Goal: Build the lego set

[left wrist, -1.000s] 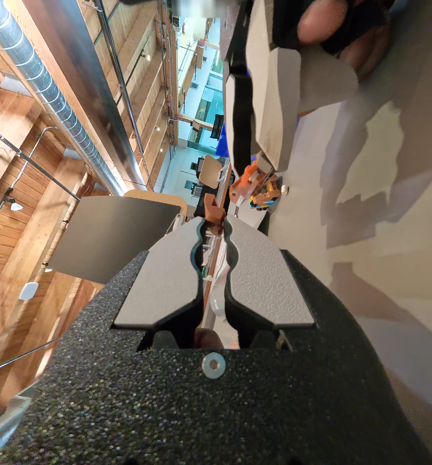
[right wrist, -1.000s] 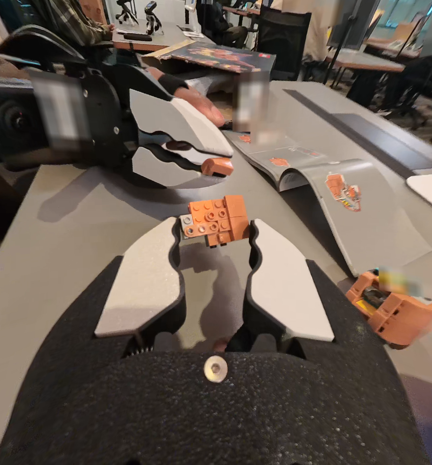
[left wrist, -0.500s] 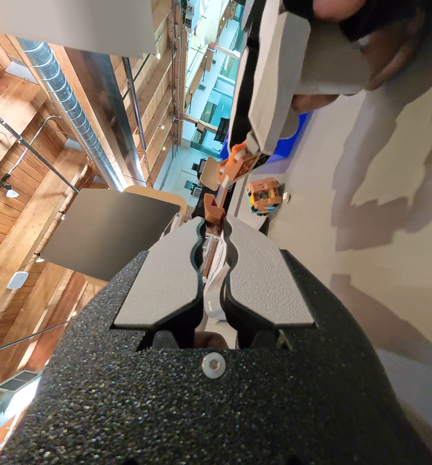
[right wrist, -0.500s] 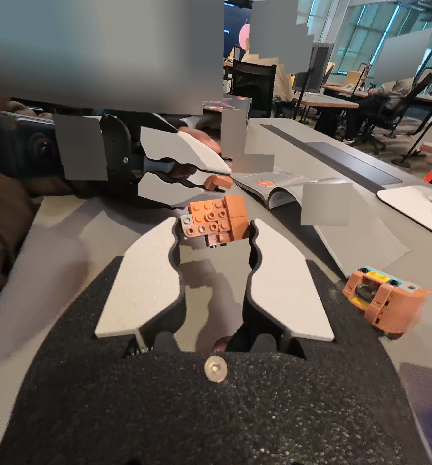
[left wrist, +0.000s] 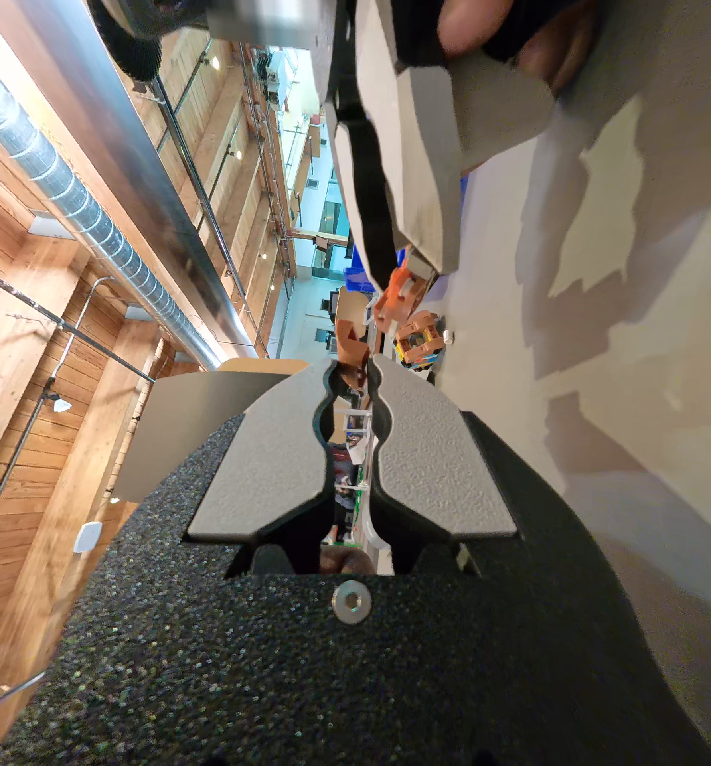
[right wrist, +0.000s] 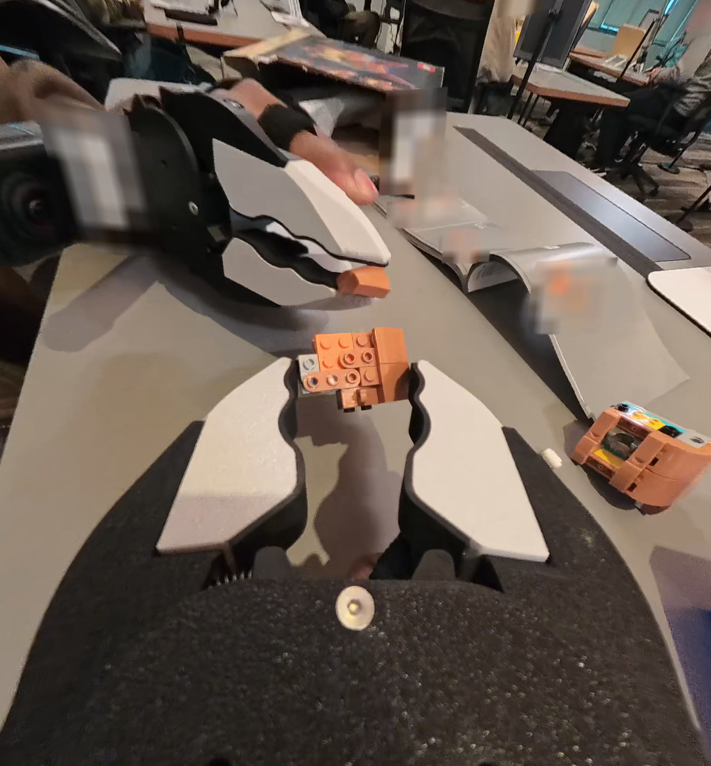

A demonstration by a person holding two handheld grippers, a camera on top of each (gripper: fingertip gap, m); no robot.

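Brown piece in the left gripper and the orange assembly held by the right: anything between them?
Nothing: in the right wrist view only bare grey table shows between the brown piece and the orange assembly.

1. Grey table [right wrist: 138, 393]: matte top, long dark strip inset along its far right side.
2. Open instruction booklet [right wrist: 594, 331]: grey pages, spine arched upward, lying right of centre.
3. Orange-brown lego sub-assembly [right wrist: 644, 460]: near right, just beside the booklet's near corner; yellow and teal parts visible.
4. Small white lego piece [right wrist: 551, 457]: just left of that sub-assembly.
5. White pad [right wrist: 693, 290]: far right edge.
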